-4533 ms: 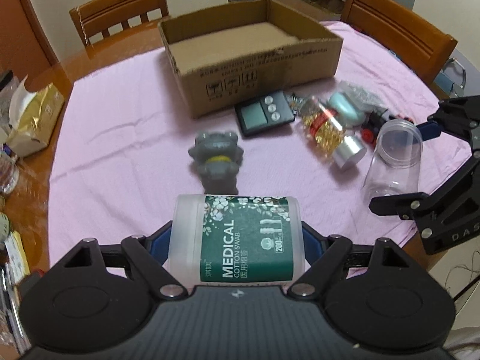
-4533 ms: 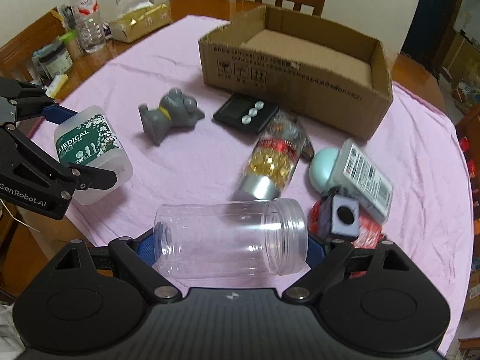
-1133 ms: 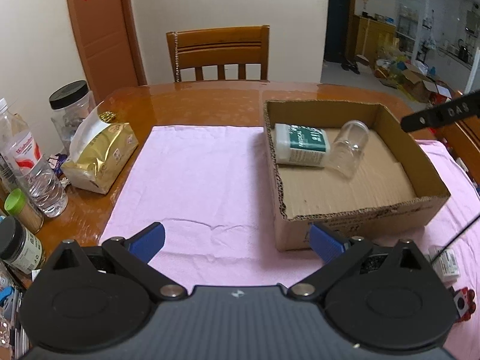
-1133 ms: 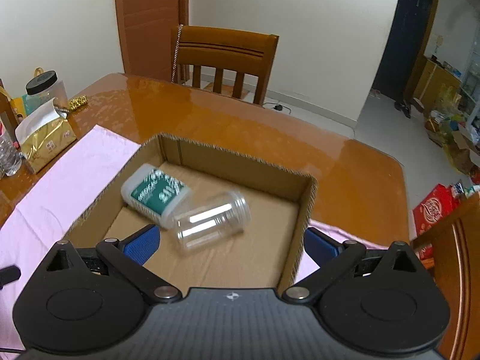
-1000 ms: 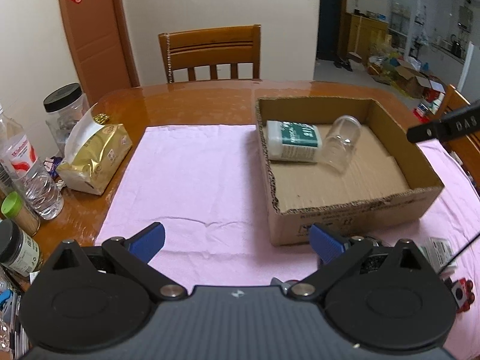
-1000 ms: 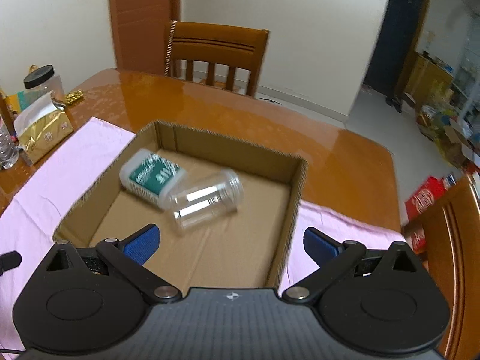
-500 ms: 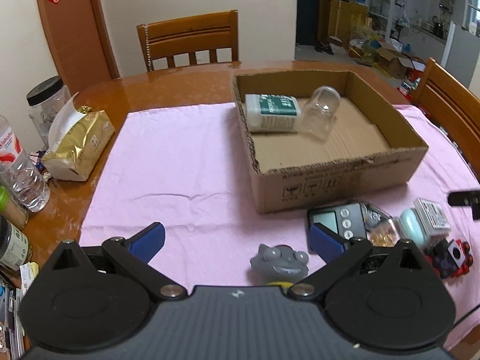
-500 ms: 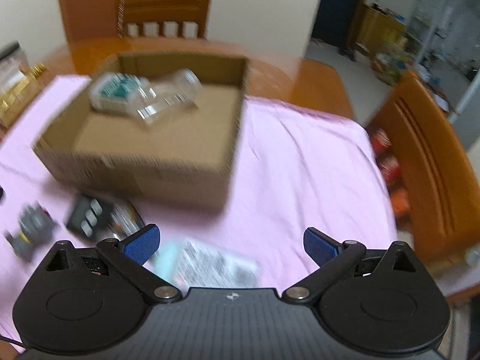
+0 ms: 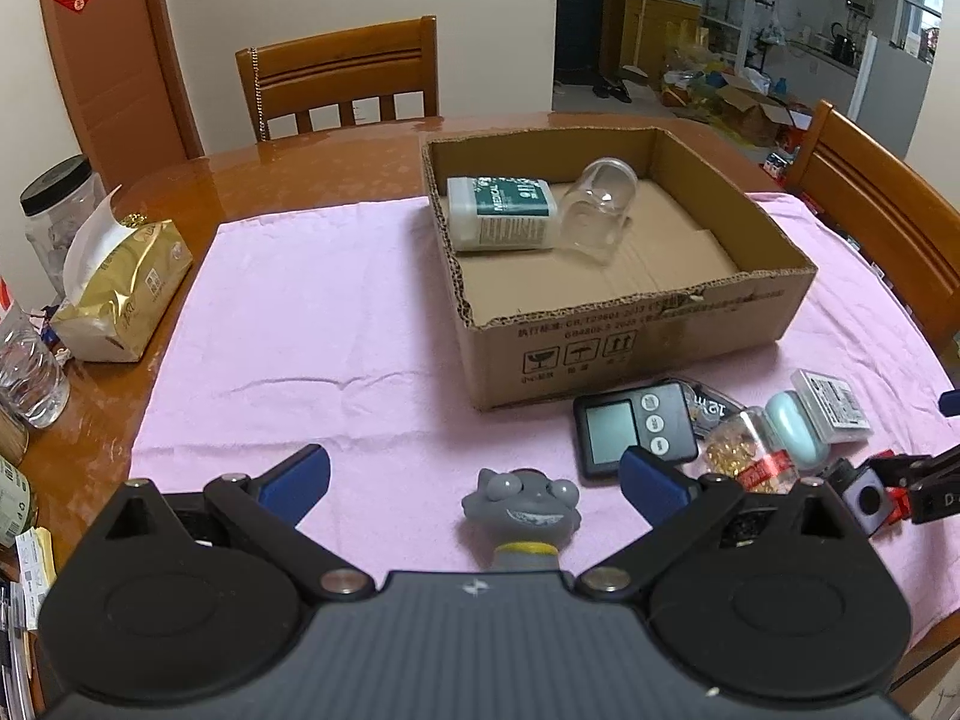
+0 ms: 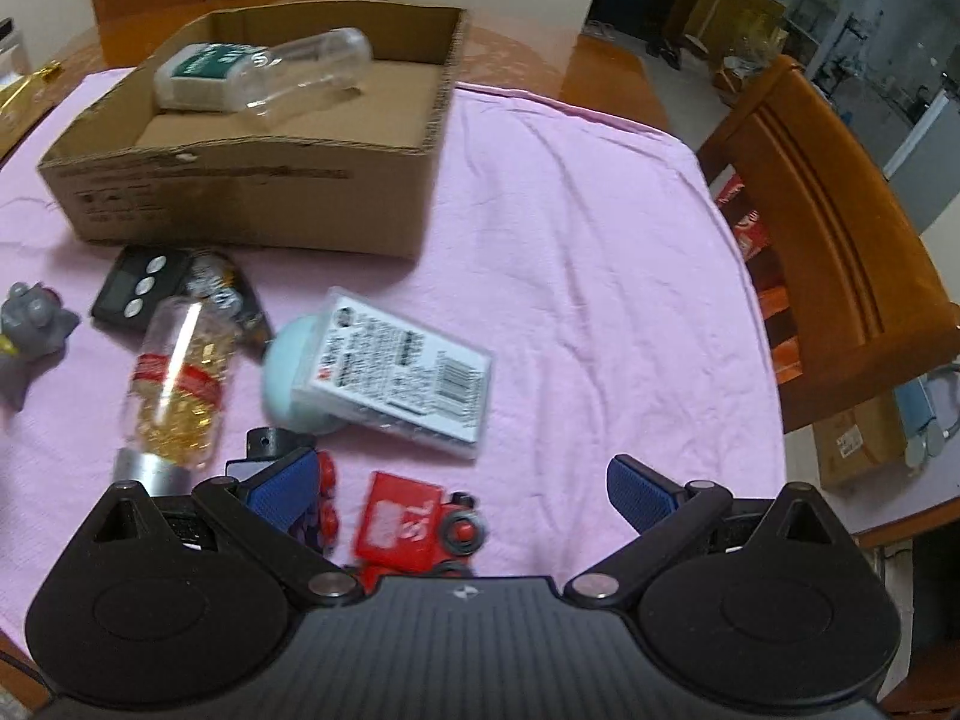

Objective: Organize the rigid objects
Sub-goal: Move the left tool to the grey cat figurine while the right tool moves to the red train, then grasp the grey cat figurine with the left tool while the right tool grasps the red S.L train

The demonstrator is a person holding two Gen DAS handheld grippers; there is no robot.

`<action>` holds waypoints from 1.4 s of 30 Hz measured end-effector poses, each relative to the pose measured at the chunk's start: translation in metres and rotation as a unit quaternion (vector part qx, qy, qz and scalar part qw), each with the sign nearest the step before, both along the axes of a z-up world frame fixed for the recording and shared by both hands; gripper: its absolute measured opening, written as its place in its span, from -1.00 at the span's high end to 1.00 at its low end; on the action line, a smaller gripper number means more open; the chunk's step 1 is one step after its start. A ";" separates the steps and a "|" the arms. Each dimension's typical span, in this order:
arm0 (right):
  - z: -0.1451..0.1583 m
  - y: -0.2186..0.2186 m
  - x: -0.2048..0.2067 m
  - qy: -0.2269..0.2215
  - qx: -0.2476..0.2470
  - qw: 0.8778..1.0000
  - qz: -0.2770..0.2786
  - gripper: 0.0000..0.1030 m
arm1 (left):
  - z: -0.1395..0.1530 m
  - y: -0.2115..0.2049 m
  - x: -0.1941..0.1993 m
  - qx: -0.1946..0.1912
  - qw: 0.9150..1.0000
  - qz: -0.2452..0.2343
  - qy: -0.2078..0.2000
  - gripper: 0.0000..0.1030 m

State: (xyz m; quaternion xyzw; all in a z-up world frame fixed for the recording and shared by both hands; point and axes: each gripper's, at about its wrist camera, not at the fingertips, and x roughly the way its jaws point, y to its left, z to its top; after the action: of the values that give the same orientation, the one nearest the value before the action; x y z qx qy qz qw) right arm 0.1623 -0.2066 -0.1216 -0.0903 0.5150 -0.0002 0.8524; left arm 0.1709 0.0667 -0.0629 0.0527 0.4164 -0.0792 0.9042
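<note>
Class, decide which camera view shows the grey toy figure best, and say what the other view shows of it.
The left wrist view: the grey toy figure faces the camera, sharp, centred between the open left gripper fingers. The right wrist view shows the figure only blurred and cut off at the left edge.

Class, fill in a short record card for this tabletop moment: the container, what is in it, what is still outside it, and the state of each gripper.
container: open brown cardboard box on the pink tablecloth
in box: white cotton swab tub with green label and clear plastic jar, both lying on their sides
outside box: grey cartoon figurine, black digital timer, clear bottle of golden capsules, red toy vehicle
left gripper: open, figurine between its fingers
right gripper: open, above the red toy vehicle
</note>
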 end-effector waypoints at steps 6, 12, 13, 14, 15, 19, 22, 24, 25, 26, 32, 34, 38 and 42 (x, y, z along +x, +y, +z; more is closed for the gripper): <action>-0.010 0.005 -0.005 0.004 -0.008 1.000 -0.013 -1.00 | -0.001 0.008 -0.006 -0.003 1.000 -0.007 0.001 -0.98; -0.033 -0.012 -0.005 0.016 -0.017 0.998 -0.057 -1.00 | -0.008 0.013 -0.010 -0.009 1.000 -0.027 0.010 -0.98; -0.037 -0.014 -0.004 0.019 -0.022 0.997 -0.065 -1.00 | -0.011 0.013 -0.010 -0.008 0.999 -0.031 0.014 -0.98; -0.039 -0.017 -0.004 0.018 -0.016 0.997 -0.069 -1.00 | -0.013 0.012 -0.010 -0.006 0.999 -0.036 0.017 -0.98; -0.040 -0.020 -0.005 0.016 -0.008 0.997 -0.073 -1.00 | -0.016 0.011 -0.011 -0.002 0.999 -0.039 0.020 -0.98; -0.045 -0.040 -0.004 0.026 0.047 0.995 -0.085 -1.00 | -0.026 0.008 -0.013 0.010 0.999 -0.043 0.030 -0.98; -0.047 -0.050 -0.006 0.025 0.072 0.994 -0.082 -1.00 | -0.037 0.004 -0.011 0.021 0.998 -0.034 0.039 -0.98; -0.048 -0.049 -0.006 0.025 0.066 0.995 -0.070 -1.00 | -0.043 0.000 -0.009 0.022 0.998 -0.029 0.047 -0.98; -0.048 -0.048 -0.008 0.022 0.067 0.995 -0.070 -1.00 | -0.047 -0.002 -0.008 0.021 0.998 -0.028 0.052 -0.98; -0.048 -0.047 -0.010 0.016 0.066 0.995 -0.069 -1.00 | -0.051 -0.004 -0.007 0.022 0.998 -0.027 0.055 -0.98; -0.048 -0.046 -0.014 -0.002 0.064 0.996 -0.068 -1.00 | -0.064 0.000 -0.009 0.039 0.997 0.006 0.067 -0.98; -0.048 -0.048 -0.014 0.000 0.064 0.996 -0.065 -1.00 | -0.066 0.009 -0.010 0.046 0.996 0.021 0.071 -0.98; -0.047 -0.048 -0.018 -0.003 0.063 0.996 -0.061 -1.00 | -0.063 0.031 -0.017 0.053 0.995 0.049 0.069 -0.98; -0.047 -0.048 -0.016 -0.002 0.063 0.996 -0.059 -1.00 | -0.064 0.047 -0.016 0.077 0.990 0.089 0.073 -0.97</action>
State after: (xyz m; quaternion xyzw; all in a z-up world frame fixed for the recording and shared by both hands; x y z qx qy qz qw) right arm 0.1461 -0.2547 -0.1687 -0.0059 0.5170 -0.0188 0.8558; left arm 0.1549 0.1139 -0.1265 0.0792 0.4890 0.0300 0.8681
